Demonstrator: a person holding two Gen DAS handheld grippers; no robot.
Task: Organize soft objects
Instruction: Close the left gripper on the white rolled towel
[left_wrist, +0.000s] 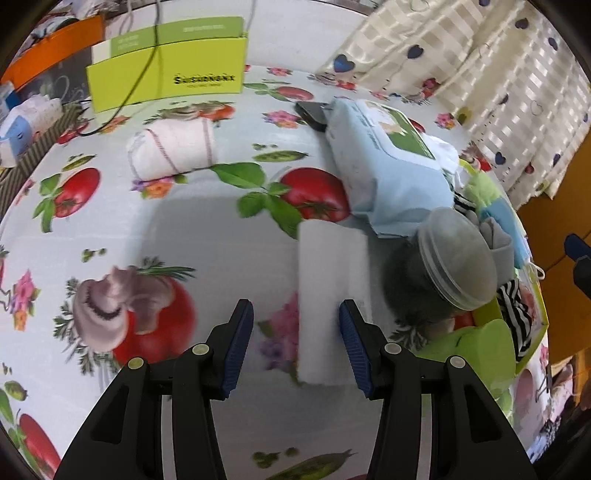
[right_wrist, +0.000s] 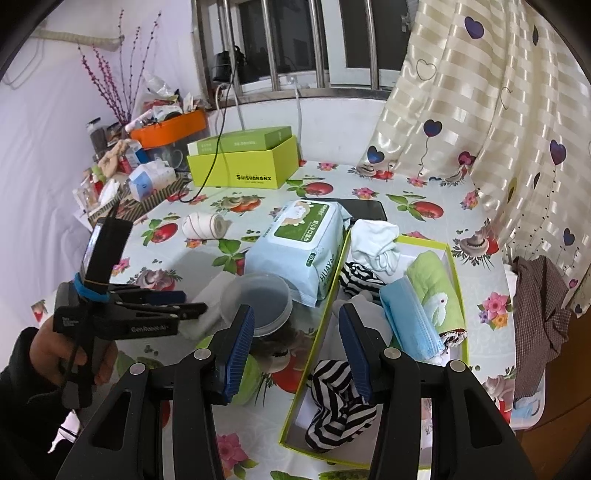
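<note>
My left gripper (left_wrist: 295, 332) is open and points down at the flowered tablecloth. A white folded pad (left_wrist: 332, 295) lies flat below it, with the right fingertip over the pad's right edge and not pressing it. A hand in a dark sleeve holds the left gripper (right_wrist: 190, 304) in the right wrist view. My right gripper (right_wrist: 297, 332) is open and holds nothing; it hovers over the left wall of the lime tray (right_wrist: 325, 317). The tray holds striped socks (right_wrist: 336, 398), white socks (right_wrist: 376, 243), a blue mask stack (right_wrist: 413, 317) and a green rolled towel (right_wrist: 439, 291).
A clear lidded jar (left_wrist: 454, 258) stands just right of the pad, with a blue wipes pack (left_wrist: 384, 166) and a dark phone (left_wrist: 312, 112) behind it. A rolled white towel (left_wrist: 171, 151) lies farther back. A lime box (right_wrist: 243, 170), clutter and a curtain (right_wrist: 480, 129) border the table.
</note>
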